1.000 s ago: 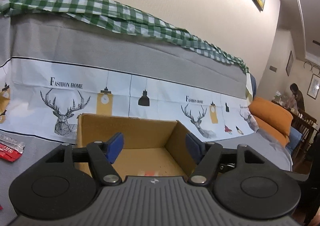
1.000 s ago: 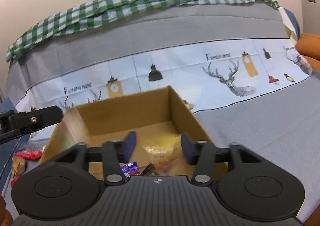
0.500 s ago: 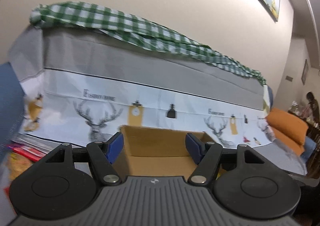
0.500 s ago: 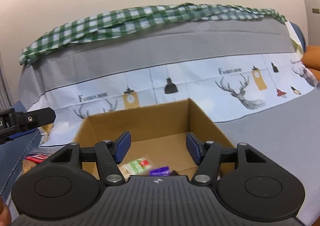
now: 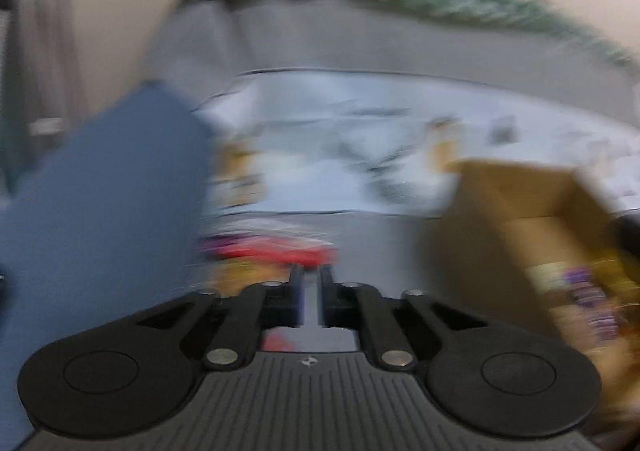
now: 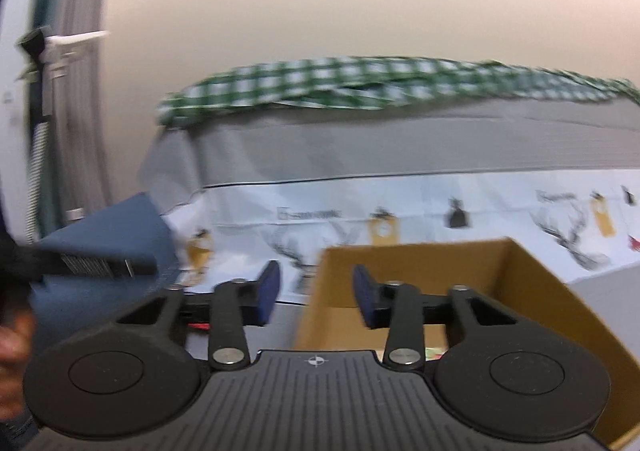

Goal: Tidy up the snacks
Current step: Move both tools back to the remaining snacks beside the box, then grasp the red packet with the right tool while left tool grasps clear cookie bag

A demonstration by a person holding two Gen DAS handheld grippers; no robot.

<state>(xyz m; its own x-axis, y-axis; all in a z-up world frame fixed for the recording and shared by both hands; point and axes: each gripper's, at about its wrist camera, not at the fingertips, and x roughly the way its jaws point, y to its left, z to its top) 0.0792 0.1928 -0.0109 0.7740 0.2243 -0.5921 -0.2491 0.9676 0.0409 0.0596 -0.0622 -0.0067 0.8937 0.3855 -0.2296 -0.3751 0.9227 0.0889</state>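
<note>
My left claw [image 5: 311,293] is clenched, jaws drawn nearly together with nothing seen between them; it points down at a red snack packet [image 5: 276,251] lying at 12 o'clock just beyond the tips, on the grey sofa seat [image 5: 384,247] (heavy motion blur, so packet edges are smeared); something yellowish sits beside the red one, too blurred to name; cardboard box [image 5: 516,219] at 3 o'clock, open-topped, with purple and yellow wrappers [image 5: 588,291] inside; blue cushion [image 5: 100,191] at 9 o'clock. My right claw [image 6: 316,291] has its jaws closing, with nothing between the blue pads [image 6: 266,291]; the same box sits at 1 o'clock under it, a green-and-white packet [image 6: 436,352] peeking on its floor; green checked cloth [image 6: 360,81] drapes the sofa back at 12; deer-print cover [image 6: 440,211] runs below it; my left gripper's body shows at 9 o'clock.
</note>
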